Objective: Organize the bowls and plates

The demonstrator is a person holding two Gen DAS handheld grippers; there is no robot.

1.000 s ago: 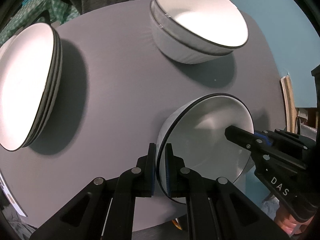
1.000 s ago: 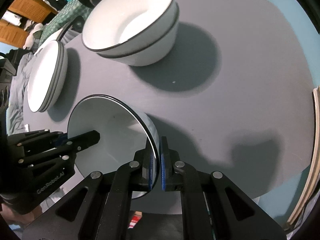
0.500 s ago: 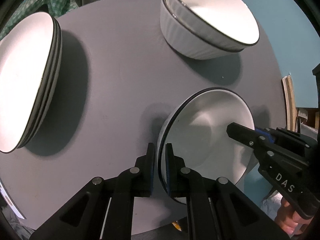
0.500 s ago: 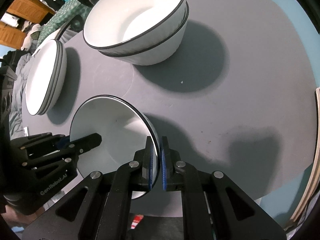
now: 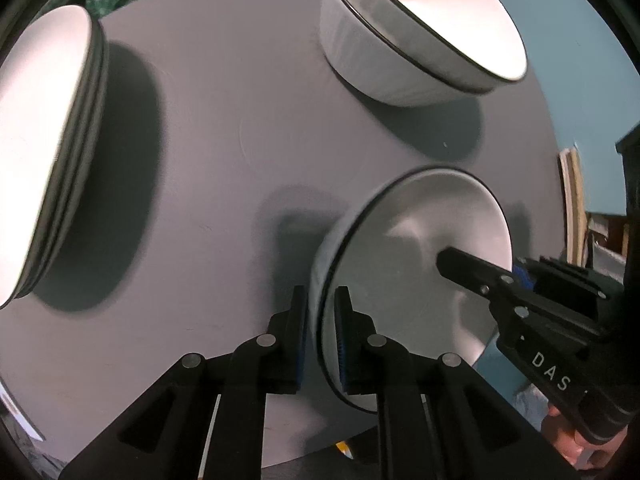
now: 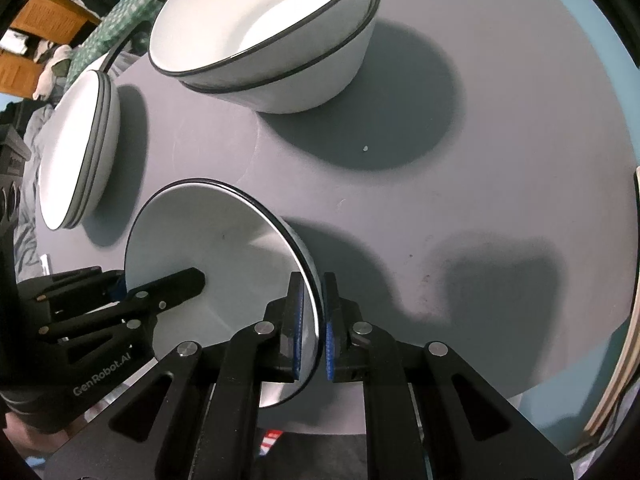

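Observation:
A white bowl (image 5: 420, 240) with a dark rim sits low on the round grey table (image 5: 240, 140), near its front edge. My left gripper (image 5: 320, 292) straddles the bowl's left rim, and its jaws are opening with a thin gap at the pads. My right gripper (image 6: 312, 280) straddles the opposite rim of the same bowl (image 6: 208, 232), its jaws also opening and loose. Each view shows the other gripper's fingers (image 5: 460, 264) (image 6: 188, 280) reaching into the bowl. Two stacked bowls (image 5: 400, 48) (image 6: 280, 64) stand behind it. A stack of plates (image 5: 44, 140) (image 6: 76, 148) lies at the left.
The table's front edge (image 6: 400, 424) runs just under the grippers. Bare grey surface (image 6: 500, 200) stretches to the right of the bowl. A wooden frame (image 5: 572, 208) leans beyond the right edge, and clothes with a green checked cloth (image 6: 120, 16) lie behind the table.
Both grippers lowered the bowl toward the table. The pads of both have spread slightly off the rim. The stacked bowls and plates look closer and larger.

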